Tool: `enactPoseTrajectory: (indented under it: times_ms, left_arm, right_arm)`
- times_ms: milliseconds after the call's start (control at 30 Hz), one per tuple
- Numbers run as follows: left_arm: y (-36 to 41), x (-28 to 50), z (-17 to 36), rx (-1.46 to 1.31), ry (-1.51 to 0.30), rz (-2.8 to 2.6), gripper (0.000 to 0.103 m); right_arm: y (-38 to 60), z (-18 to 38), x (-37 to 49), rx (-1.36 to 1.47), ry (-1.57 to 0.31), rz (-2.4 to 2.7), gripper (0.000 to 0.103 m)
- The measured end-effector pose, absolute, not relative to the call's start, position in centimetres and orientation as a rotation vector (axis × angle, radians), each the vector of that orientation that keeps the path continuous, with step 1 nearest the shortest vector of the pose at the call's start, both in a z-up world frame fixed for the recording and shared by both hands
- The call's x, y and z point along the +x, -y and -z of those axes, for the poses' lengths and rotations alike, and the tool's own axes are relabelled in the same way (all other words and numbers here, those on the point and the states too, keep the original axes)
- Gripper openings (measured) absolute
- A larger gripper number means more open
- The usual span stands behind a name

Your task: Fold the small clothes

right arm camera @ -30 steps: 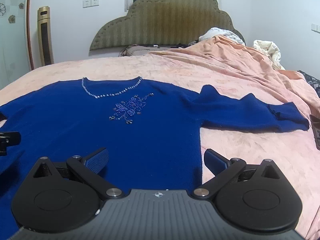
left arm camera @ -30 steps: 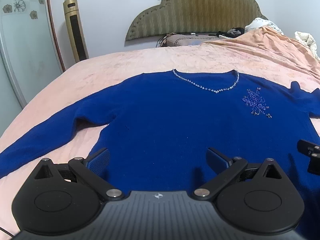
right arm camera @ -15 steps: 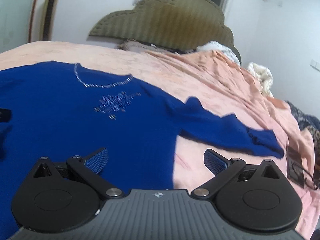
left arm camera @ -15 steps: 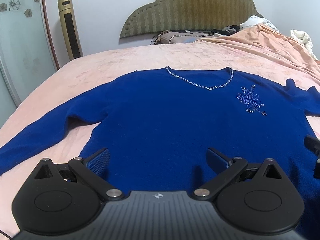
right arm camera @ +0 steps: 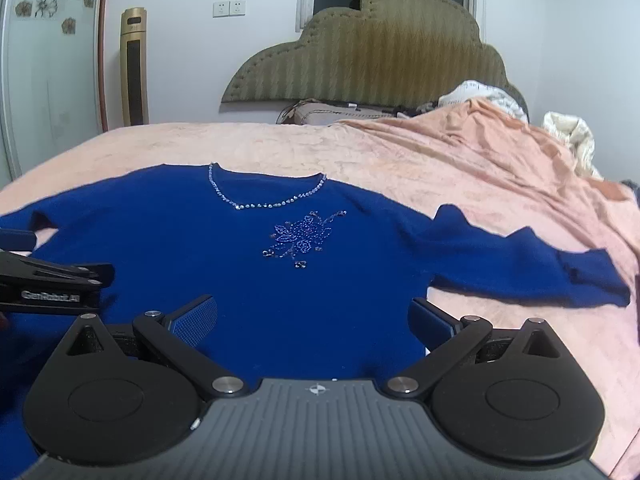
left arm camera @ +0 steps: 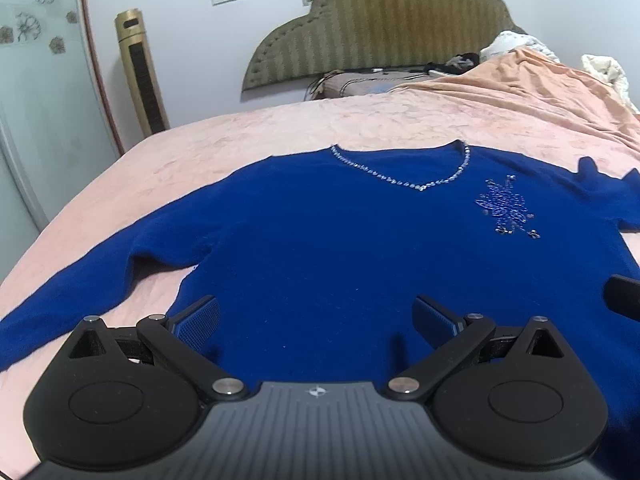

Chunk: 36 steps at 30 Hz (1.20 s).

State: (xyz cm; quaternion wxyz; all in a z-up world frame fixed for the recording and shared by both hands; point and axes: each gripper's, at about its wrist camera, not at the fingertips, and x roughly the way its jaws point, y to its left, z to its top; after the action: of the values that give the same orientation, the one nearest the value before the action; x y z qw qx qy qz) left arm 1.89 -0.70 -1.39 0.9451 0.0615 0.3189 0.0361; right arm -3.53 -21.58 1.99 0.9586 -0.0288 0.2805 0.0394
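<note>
Royal-blue knit sweater (left arm camera: pixel 328 240) with a beaded neckline lies flat, front up, on my pink bedspread (left arm camera: pixel 240 140), unfolded. Neck points away toward the olive padded headboard (left arm camera: pixel 384 28), hem toward me; with sleeves spread, its long axis runs left-right across the bed.

Left wrist view gives me the whole left sleeve (left arm camera: pixel 92 280) running out to the frame edge. It catches only the start of the other sleeve, plus a black tip of the right gripper (left arm camera: pixel 624 300) at the right border.

Right wrist view gives me the full right sleeve (right arm camera: pixel 540 264), rumpled, cuff end on the bedspread, and the left gripper's body (right arm camera: pixel 52 284) side-on at the left edge.

Sequin flower patch (right arm camera: pixel 304 236) sits on the chest below the neckline.

My left gripper (left arm camera: pixel 316 320) has its fingers spread wide over the sweater's lower part, nothing between them. Right gripper (right arm camera: pixel 314 318) likewise splayed apart and empty, over the hem near the right side seam.

No containers in sight. Gold tower fan (left arm camera: pixel 140 76) stands by the wall.
</note>
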Motion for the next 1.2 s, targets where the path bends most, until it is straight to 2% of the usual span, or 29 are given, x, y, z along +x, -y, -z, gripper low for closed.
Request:
enactPoseTrajectory:
  times_ms: [1200]
  left_arm:
    - [2.1,3.2,2.3,0.195,-0.685,-0.068,0.103]
  right_arm:
    - [21.3,-1.3,-4.3,-0.065,-0.513,-0.121,0.103]
